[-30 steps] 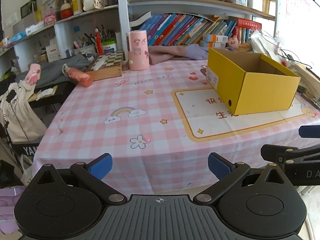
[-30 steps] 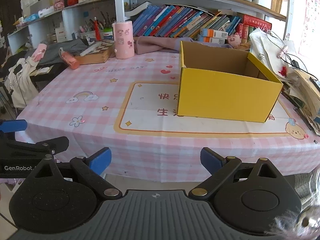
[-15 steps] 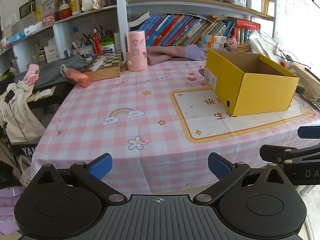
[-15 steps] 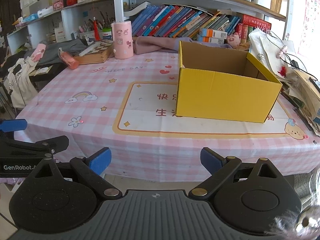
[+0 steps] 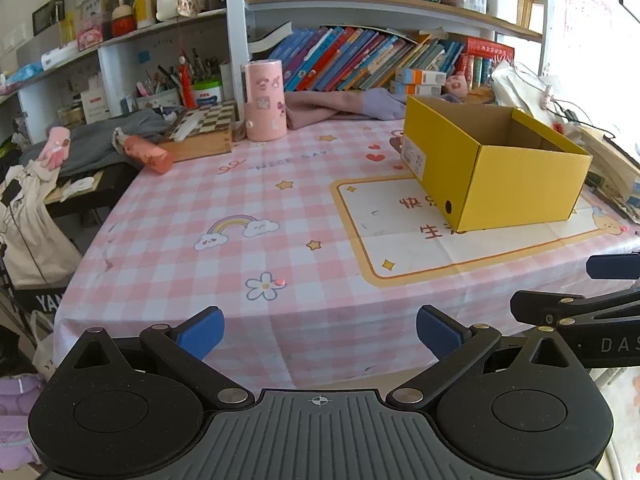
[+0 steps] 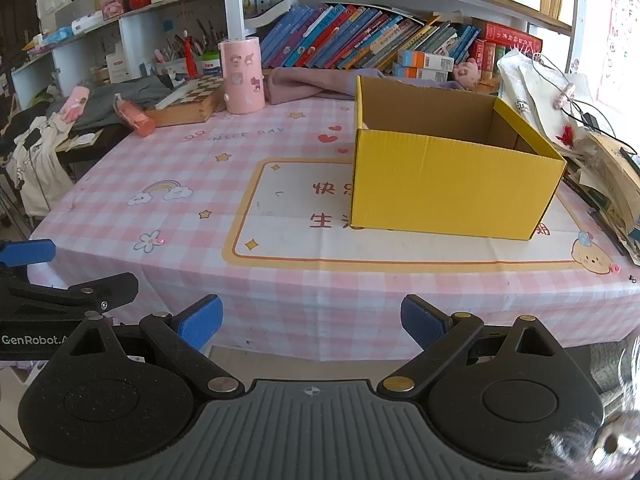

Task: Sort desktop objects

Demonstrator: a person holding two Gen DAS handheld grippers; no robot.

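An open, empty-looking yellow cardboard box [image 5: 496, 172] stands on the right half of the pink checked tablecloth [image 5: 240, 216]; it also shows in the right wrist view [image 6: 452, 188]. A pink cylinder [image 5: 265, 100] with stickers stands at the back, beside a wooden chess box [image 5: 202, 130] and a lying orange-pink bottle [image 5: 146, 154]. My left gripper [image 5: 318, 330] is open and empty before the table's front edge. My right gripper [image 6: 310, 320] is open and empty, also short of the front edge.
Shelves with books [image 5: 360, 60] and pens run behind the table. A purple cloth [image 5: 340, 106] lies at the back. Papers and cables [image 6: 560, 96] pile at the right edge. Clothes and bags [image 5: 32, 216] hang left of the table.
Both grippers have drawn back slightly from the table; the scene sits a little farther and lower in view. Nothing on the table has moved.
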